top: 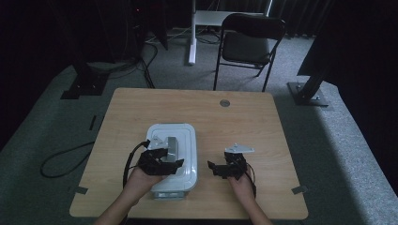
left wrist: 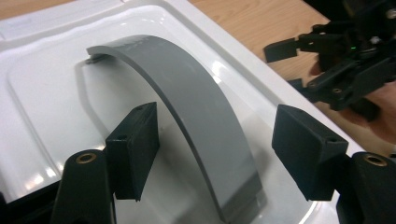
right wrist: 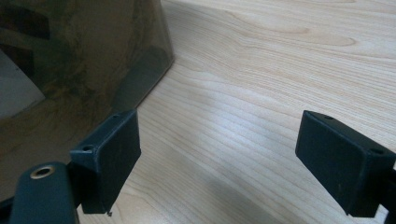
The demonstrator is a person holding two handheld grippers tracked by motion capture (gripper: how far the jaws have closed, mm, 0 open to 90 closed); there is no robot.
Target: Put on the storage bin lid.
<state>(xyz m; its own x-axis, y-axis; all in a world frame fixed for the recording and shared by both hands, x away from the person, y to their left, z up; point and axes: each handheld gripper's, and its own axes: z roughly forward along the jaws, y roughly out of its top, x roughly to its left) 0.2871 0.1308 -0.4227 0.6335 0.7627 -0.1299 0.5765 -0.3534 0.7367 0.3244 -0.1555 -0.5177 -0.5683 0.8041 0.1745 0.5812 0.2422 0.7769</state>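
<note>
Left gripper [left wrist: 215, 154] unclenched, jaws straddling the grey handle [left wrist: 196, 121] of the white container lid [top: 185, 140], lower centre-left of high view, not touching. Right gripper [right wrist: 219, 163] released over bare surface [right wrist: 261, 70].

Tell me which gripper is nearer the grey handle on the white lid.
Left. The left gripper sits over the lid with its open jaws on either side of the grey handle. The right gripper rests apart, on the bare table.
</note>
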